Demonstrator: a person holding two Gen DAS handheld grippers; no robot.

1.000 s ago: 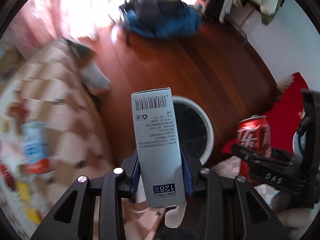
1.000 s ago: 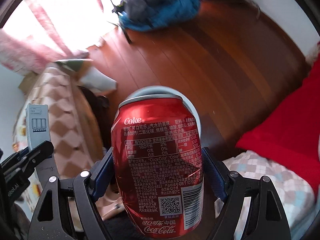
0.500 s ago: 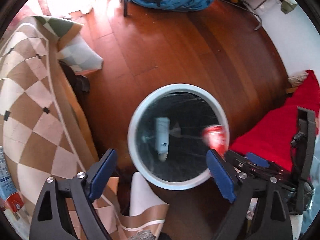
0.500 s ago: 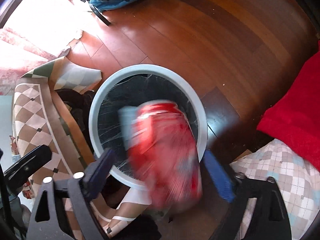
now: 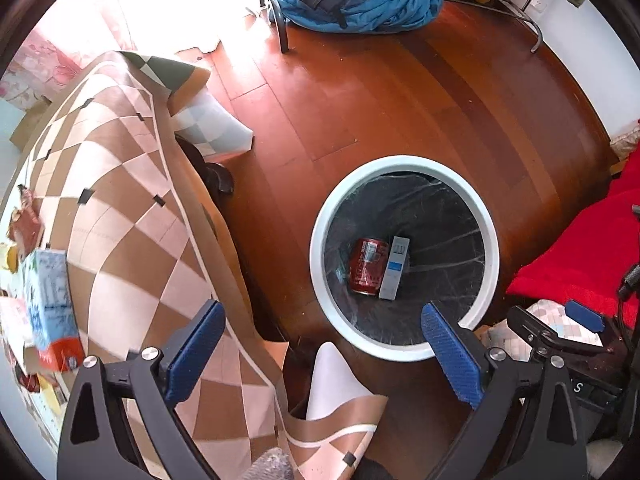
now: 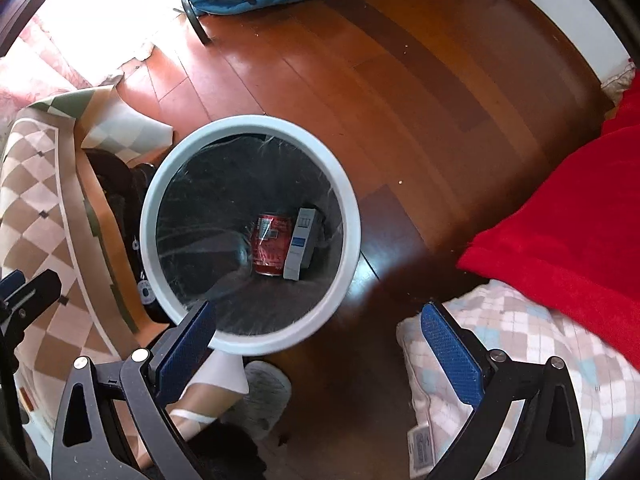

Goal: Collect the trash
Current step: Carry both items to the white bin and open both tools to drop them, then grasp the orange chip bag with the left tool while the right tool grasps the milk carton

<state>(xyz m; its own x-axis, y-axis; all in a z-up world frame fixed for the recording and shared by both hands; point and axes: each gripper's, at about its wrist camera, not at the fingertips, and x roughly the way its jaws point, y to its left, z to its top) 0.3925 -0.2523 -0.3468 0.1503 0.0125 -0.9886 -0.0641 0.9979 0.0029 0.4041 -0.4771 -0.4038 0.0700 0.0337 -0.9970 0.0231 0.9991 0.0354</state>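
Left wrist view: my left tool [image 5: 320, 344] is still spreading, empty; right tool [image 6: 316, 340] gapes empty too. Below them, Coke can [image 5: 368, 266] and grey carton [image 5: 394, 268] lie touching inside the bin [image 5: 316, 236].

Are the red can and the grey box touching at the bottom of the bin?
Touching. In the left wrist view the red can lies side by side against the grey box inside the bin, no liner visible between them.

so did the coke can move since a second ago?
Yes. The coke can was up between the right gripper's jaws; it now lies at the bottom of the white-rimmed bin, beside the grey box.
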